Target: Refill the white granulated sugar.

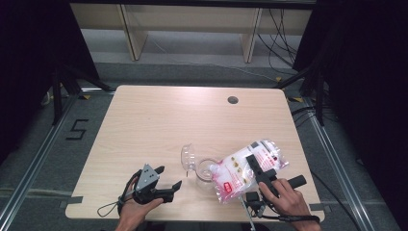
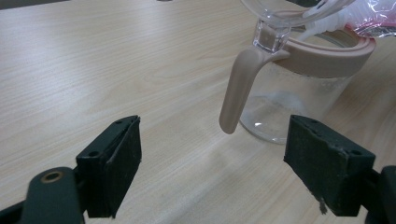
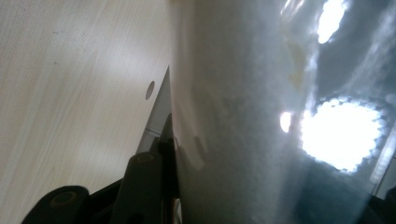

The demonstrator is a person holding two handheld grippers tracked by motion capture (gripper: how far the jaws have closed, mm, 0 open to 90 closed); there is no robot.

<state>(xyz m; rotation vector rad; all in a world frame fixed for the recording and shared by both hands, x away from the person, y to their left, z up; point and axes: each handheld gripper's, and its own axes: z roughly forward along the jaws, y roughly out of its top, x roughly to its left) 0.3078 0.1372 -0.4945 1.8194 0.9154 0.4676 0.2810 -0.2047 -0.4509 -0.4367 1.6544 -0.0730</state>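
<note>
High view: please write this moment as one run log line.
right gripper: shut on white-and-red plastic bag, tilted over clear jar | left gripper: open, beside jar

bag (image 1: 243,168): white w/ red-pink print | jar (image 2: 289,98): clear, beige rim | table (image 1: 159,120): light wood | jaws: black, prob.

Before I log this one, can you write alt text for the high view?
A person's right gripper holds a white-and-pink refill bag tilted with its spout at the mouth of a clear jar whose hinged lid stands open. The left gripper rests open on the wooden table, left of the jar.
</note>
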